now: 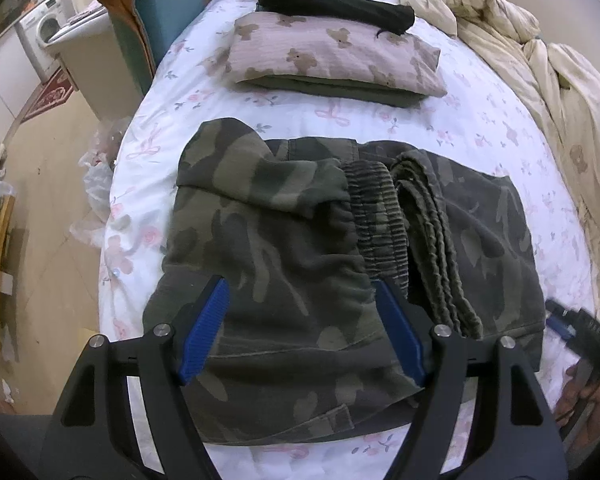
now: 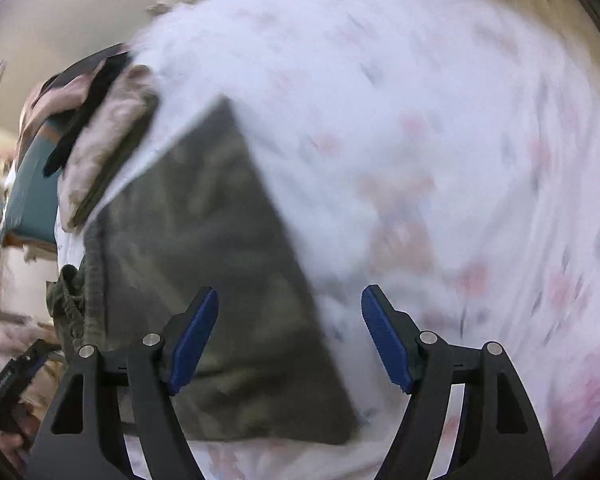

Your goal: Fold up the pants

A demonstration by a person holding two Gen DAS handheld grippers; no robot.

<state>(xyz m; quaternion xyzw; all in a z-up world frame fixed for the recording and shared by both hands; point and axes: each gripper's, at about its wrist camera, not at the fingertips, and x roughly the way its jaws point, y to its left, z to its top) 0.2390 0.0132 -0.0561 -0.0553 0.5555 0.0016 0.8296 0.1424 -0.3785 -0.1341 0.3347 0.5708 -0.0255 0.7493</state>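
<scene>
My left tongs (image 1: 302, 328) hang spread wide over the camouflage pants (image 1: 284, 248), blue pads (image 1: 206, 330) apart with nothing between them. The pants lie near the front edge of the bed (image 1: 480, 120), on the white sheet with pink flowers and bows. They're folded into a chunky bundle: a leg doubled back over the top on the left side, its elastic cuff gathered and puckered toward the middle. Right beside that cuff sits the ribbed striped waistband (image 1: 378, 216), and next to it a stack of wavy olive fabric edges running toward me. The right half lies flatter, darker, with a straight seam along the near edge. The green, brown and dark blotches run all over the fabric.

Further up the bed, well apart from the pants, there's a folded pink bear-print cloth (image 1: 332, 54) over something olive, and a rolled black garment (image 1: 332, 0) resting on its far side. A cream quilt (image 1: 540, 64) is bunched along the right.

My right tongs (image 2: 290, 338) are spread too, empty, hovering over the bundle's flat corner (image 2: 220, 272) where it meets the sheet. That view is smeared, so detail there is lost. From the left view, the right tool shows only as a dark blur at the edge.
</scene>
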